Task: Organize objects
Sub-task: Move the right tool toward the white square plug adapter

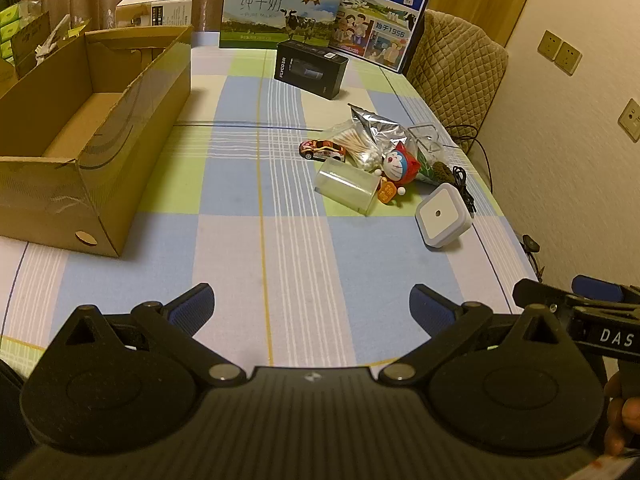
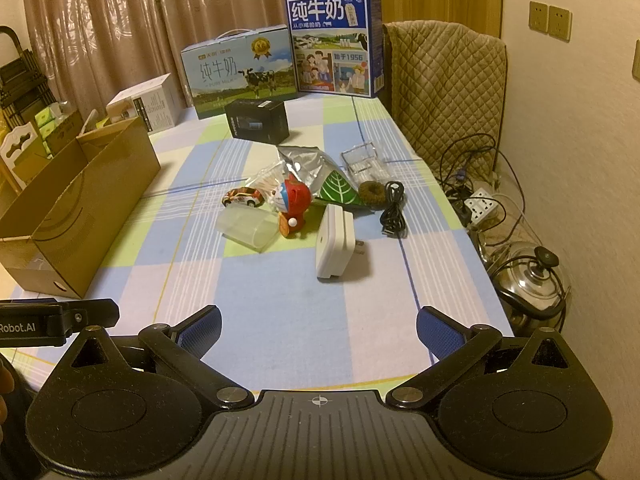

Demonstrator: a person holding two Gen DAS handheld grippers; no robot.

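Observation:
A pile of small objects lies mid-table: a toy car (image 1: 322, 149) (image 2: 243, 197), a bag of cotton swabs (image 1: 357, 144), a Doraemon figure (image 1: 399, 166) (image 2: 293, 200), a clear plastic cup on its side (image 1: 346, 186) (image 2: 248, 226), a white plug-in night light (image 1: 443, 220) (image 2: 335, 242), a black cable (image 2: 394, 210) and a foil bag (image 2: 310, 164). An open cardboard box (image 1: 100, 184) (image 2: 80, 216) stands at the left. My left gripper (image 1: 311, 312) is open and empty above the near table edge. My right gripper (image 2: 319, 330) is open and empty beside it, well short of the pile.
A black Flyco box (image 1: 310, 68) (image 2: 258, 120) and two milk cartons (image 1: 280, 12) (image 2: 336, 46) stand at the far end. A quilted chair (image 2: 444, 92) is at the right. On the floor by the wall are a power strip (image 2: 482, 206) and a steel kettle (image 2: 532, 276).

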